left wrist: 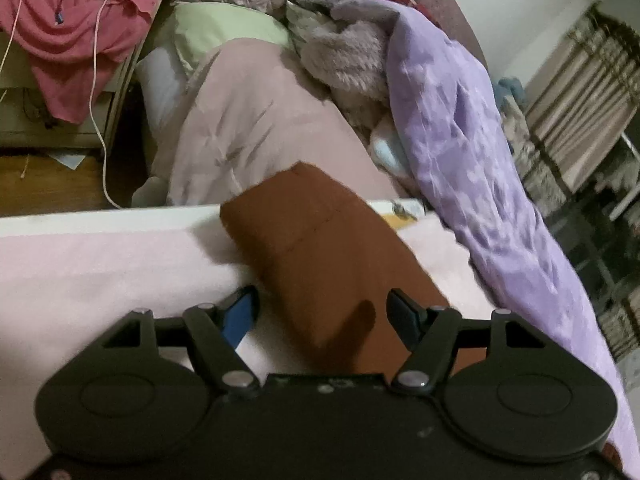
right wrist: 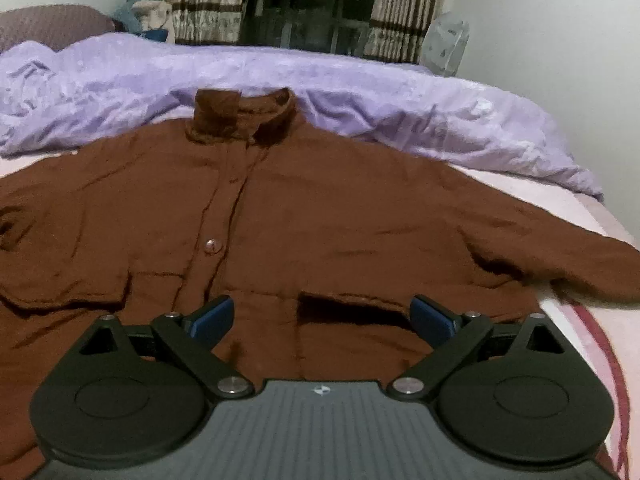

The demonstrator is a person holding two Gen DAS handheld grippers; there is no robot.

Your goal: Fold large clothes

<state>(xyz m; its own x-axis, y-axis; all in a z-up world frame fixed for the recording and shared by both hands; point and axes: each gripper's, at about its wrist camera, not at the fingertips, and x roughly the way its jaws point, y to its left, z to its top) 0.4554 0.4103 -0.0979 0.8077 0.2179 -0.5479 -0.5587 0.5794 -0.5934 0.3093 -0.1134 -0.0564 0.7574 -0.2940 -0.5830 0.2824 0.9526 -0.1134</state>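
1. Folding this brown shirt (right wrist: 320,216) starts from how it lies: it is spread flat, front up, on the pink bed sheet (right wrist: 592,320), collar (right wrist: 244,116) away from you against the bunched lilac duvet (right wrist: 400,92), hem toward you, sleeves out to either side.

2. Your left gripper (left wrist: 322,308) looks along the left sleeve (left wrist: 316,240). The sleeve's long axis runs straight ahead from between the fingers, angling slightly left, and its cuff end reaches the white edge of the bed (left wrist: 100,216). So the left hand is the nearer one for a sleeve fold.

3. The left jaws stand partly open, one finger on each side of the sleeve. The view is blurred; the pads do not appear to press the cloth, so treat it as not yet gripped.

4. Your right gripper (right wrist: 324,316) hovers over the lower front of the shirt, near the hem, just right of the button placket (right wrist: 214,246). Its jaws are spread wide and hold nothing.

5. From the right gripper, the shirt body stretches away toward the collar, and the right sleeve (right wrist: 560,264) trails off to the right, toward the bed's edge.

6. Judging by this layout, the next move likely means pinching the left sleeve and carrying it across the chest.
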